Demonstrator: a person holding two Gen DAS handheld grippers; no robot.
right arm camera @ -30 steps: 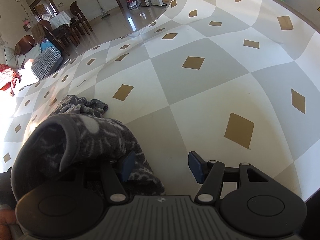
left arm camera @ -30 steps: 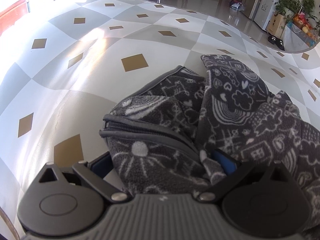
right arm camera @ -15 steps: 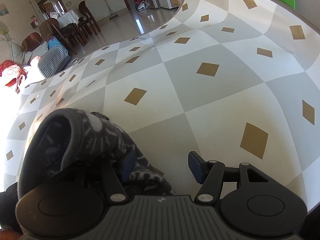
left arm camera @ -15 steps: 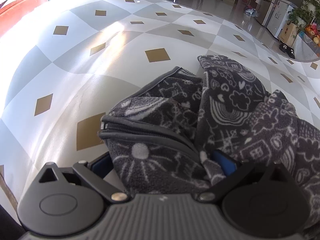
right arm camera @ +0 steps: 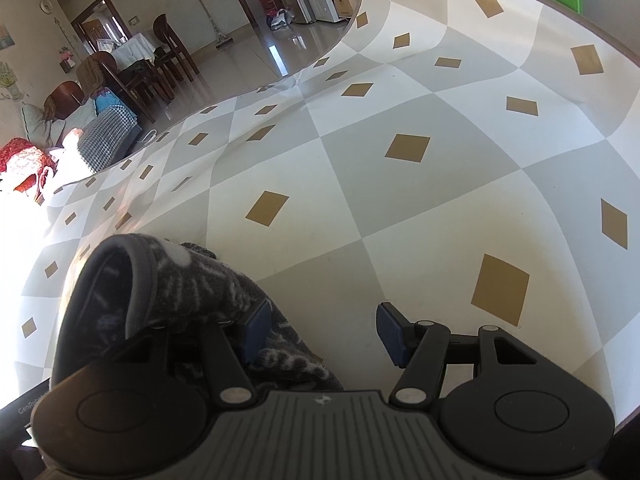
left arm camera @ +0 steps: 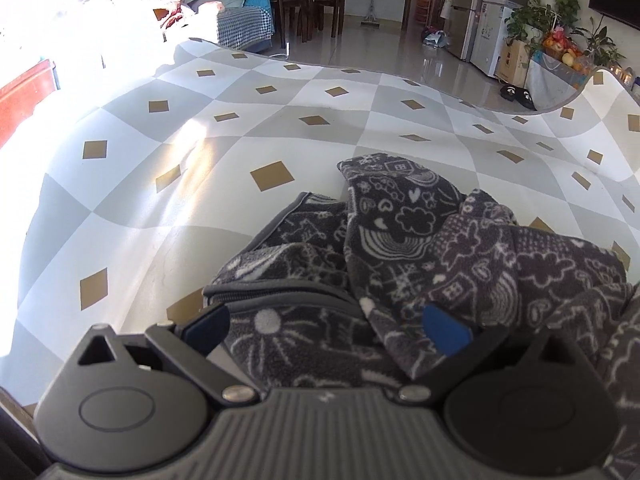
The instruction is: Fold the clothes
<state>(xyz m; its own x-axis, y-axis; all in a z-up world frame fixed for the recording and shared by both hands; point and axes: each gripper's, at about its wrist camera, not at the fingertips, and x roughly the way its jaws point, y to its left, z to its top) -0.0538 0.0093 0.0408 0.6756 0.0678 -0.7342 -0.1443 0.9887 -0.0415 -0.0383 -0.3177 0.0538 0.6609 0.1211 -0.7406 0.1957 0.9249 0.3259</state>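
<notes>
Grey fleece garment (left arm camera: 420,248) bunches between the left claw's (left arm camera: 328,328) jaws.

The right gripper (right arm camera: 323,330) stands with jaws apart over the checked tablecloth (right arm camera: 400,200); a dark patterned fleece garment (right arm camera: 168,284) drapes its left finger at eight o'clock.

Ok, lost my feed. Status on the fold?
Left gripper shut on fleece jacket. Right gripper open, fleece draped over one finger. Tablecloth ahead clear.
</notes>
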